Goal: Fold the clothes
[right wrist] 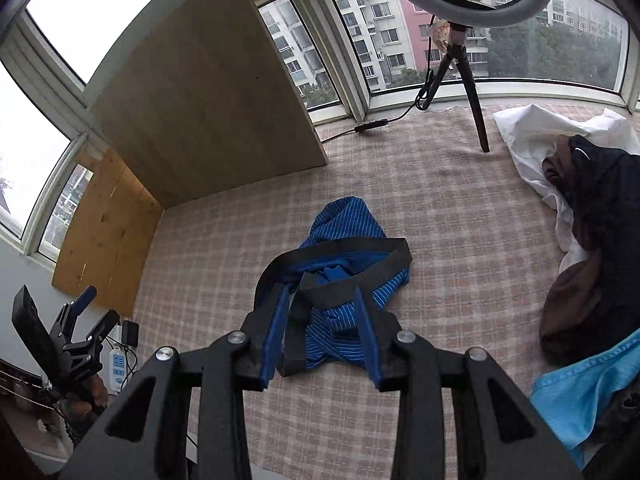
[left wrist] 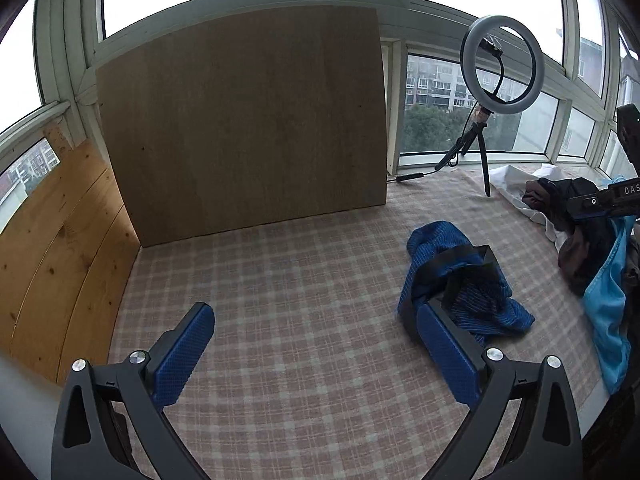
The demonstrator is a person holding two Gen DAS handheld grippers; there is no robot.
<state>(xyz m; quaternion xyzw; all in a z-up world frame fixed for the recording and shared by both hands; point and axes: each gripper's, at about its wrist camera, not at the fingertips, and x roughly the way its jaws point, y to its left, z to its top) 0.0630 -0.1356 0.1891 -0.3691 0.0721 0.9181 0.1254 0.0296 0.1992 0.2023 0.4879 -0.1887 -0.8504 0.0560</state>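
A crumpled pair of blue striped shorts with a black waistband (left wrist: 460,280) (right wrist: 348,248) lies on the pink checked cloth (left wrist: 300,272) (right wrist: 440,220). My left gripper (left wrist: 316,312) is open and empty above the cloth, its right finger close beside the shorts. My right gripper (right wrist: 320,296) is open, its blue fingers (right wrist: 276,320) standing either side of the waistband's near part, not closed on it. The left gripper also shows at the far left of the right wrist view (right wrist: 94,308).
A pile of clothes, white, dark brown, black and light blue (left wrist: 592,240) (right wrist: 580,200), lies at the right. A ring light on a tripod (left wrist: 500,64) (right wrist: 464,52) stands at the back by the windows. Wooden boards (left wrist: 240,120) (right wrist: 208,100) wall off the back and left.
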